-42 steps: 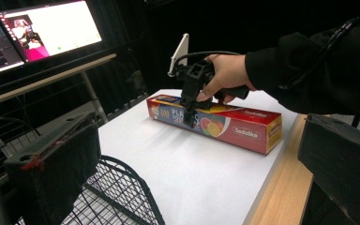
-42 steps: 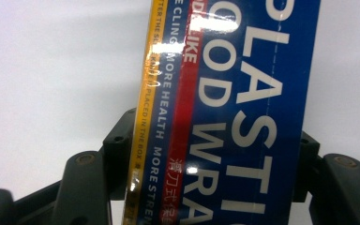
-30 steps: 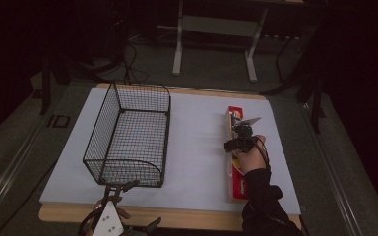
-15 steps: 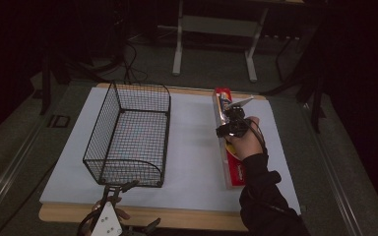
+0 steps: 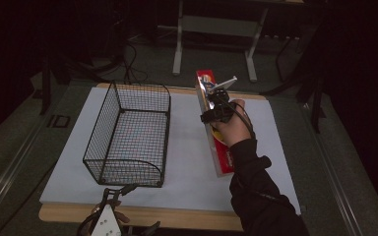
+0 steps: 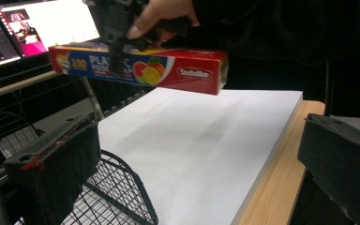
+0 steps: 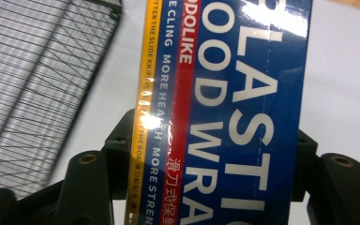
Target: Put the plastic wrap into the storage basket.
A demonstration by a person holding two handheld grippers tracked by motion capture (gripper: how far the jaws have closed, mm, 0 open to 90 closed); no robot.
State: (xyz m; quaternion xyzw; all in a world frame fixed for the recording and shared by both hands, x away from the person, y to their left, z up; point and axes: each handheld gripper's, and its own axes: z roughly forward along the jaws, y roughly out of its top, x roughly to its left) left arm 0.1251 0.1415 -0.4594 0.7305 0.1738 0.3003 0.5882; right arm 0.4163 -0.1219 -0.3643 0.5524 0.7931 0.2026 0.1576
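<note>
The left gripper [image 5: 109,220] rests at the table's [image 5: 187,216] near edge; if its jaws grip, I cannot tell. Farther, the right gripper [image 5: 216,101] clamps the box [image 5: 222,147], lifted above the white board [image 5: 187,147], beside the basket [image 5: 128,132].

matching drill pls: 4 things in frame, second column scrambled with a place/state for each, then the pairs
Things:
1. plastic wrap box
2. wire basket
3. right claw
4. left claw

Places/states:
A. low at the near table edge, nothing in its jaws
B. standing empty on the white board, left side
C. shut across the box's width
D. lifted off the board, clear of the table

Pairs: 1-D, 2-B, 3-C, 4-A
</note>
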